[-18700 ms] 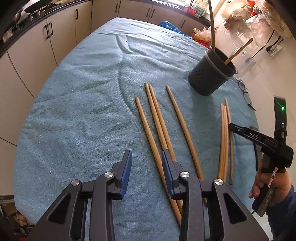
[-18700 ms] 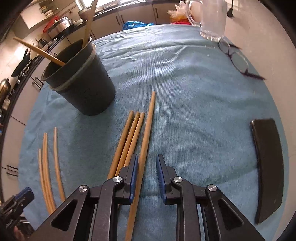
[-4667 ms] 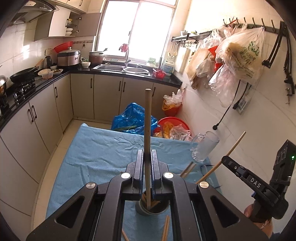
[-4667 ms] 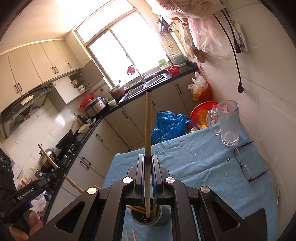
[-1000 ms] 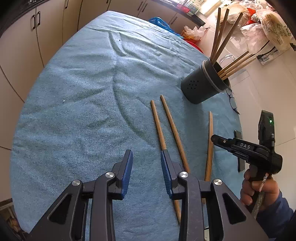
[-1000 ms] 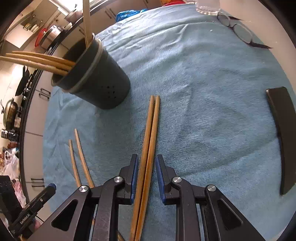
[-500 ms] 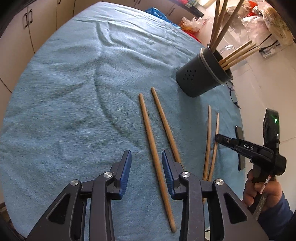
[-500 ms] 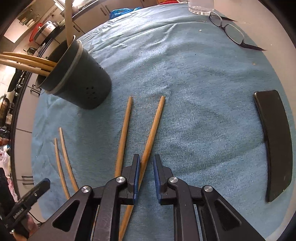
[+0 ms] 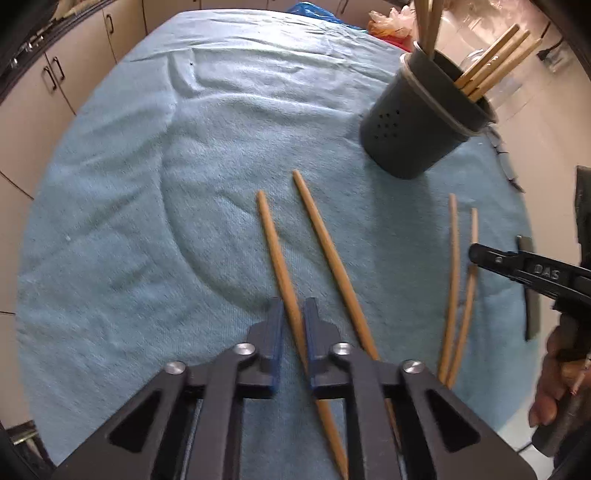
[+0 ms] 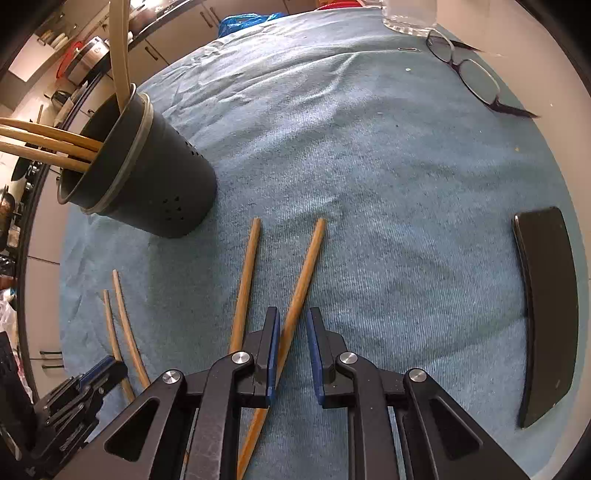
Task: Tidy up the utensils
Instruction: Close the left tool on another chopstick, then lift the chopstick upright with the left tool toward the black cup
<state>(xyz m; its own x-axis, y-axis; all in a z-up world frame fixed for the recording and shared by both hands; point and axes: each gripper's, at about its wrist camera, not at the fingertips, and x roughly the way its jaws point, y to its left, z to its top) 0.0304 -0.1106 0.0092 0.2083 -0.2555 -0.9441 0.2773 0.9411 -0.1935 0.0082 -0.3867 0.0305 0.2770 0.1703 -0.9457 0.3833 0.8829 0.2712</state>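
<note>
Left claw [image 9: 293,306]: black linkage arms with blue pads, clenched on one chopstick [image 9: 273,243]; the jaws have just been closing, with that stick between them.
Right claw [image 10: 291,314]: same build, jaws narrowly parted astride a second chopstick [image 10: 306,266]; the stick lies against one pad and a gap shows at the other, so it is not gripped.
Loose chopsticks: four, all slim, round, tapered and of tan wood, lying flat on the towel in two pairs; each claw is at the outer stick of its pair, with the inner sticks [image 9: 325,243] and [image 10: 245,280] just beside.
Towel [image 9: 147,184]: blue terry cloth, ribbed and creased, covering the worktop [image 10: 554,110], whose pale smooth edge shows past it.
Holder [image 9: 417,125]: one dark cylindrical cup with a paler rim band and small drain holes, upright beyond the sticks' far tips; several more chopsticks lean out of it, the exact count unclear.
Left view only: a hand [image 9: 554,380] gripping the right tool's handle, and cream cabinet doors [image 9: 37,110].
Right view only: one pair of spectacles [image 10: 476,77], one dark flat slab [image 10: 546,302], and the base of a clear glass [image 10: 410,14].
</note>
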